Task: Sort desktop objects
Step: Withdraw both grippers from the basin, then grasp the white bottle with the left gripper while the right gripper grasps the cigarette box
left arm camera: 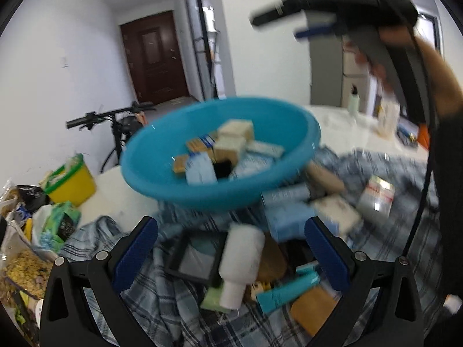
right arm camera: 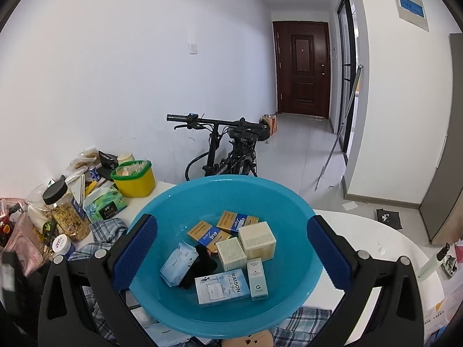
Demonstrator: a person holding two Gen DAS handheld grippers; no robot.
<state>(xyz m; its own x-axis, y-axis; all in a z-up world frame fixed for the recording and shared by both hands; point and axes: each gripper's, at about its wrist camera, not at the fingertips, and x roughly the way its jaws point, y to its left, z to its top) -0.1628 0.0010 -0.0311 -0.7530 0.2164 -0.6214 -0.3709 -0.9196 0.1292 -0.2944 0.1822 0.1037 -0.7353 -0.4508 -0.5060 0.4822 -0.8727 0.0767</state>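
Observation:
My left gripper (left arm camera: 231, 225) is open, low over a heap on a plaid cloth (left arm camera: 162, 297). Between its fingers lie a white bottle (left arm camera: 241, 260), a black-framed square (left arm camera: 194, 260) and a teal tube (left arm camera: 285, 292). Beyond the heap stands a blue basin (left arm camera: 202, 199), blurred. My right gripper (right arm camera: 231, 222) is open above that basin (right arm camera: 289, 202), holding nothing. Inside lie several small boxes, among them a cream box (right arm camera: 257, 240) and a pale blue RAISON box (right arm camera: 221, 287), plus a light blue packet (right arm camera: 178, 263) and a black item (right arm camera: 199, 266). In the left wrist view the right gripper (left arm camera: 276, 27) is high at the upper right.
A yellow tub with a green rim (right arm camera: 134, 177), a tissue pack (right arm camera: 104, 202), a black-lidded jar (right arm camera: 65, 214) and bags crowd the table's left side. A bicycle (right arm camera: 228, 144) leans by the wall behind. The white table (right arm camera: 361, 231) carries a spray bottle (right arm camera: 434, 260) at right.

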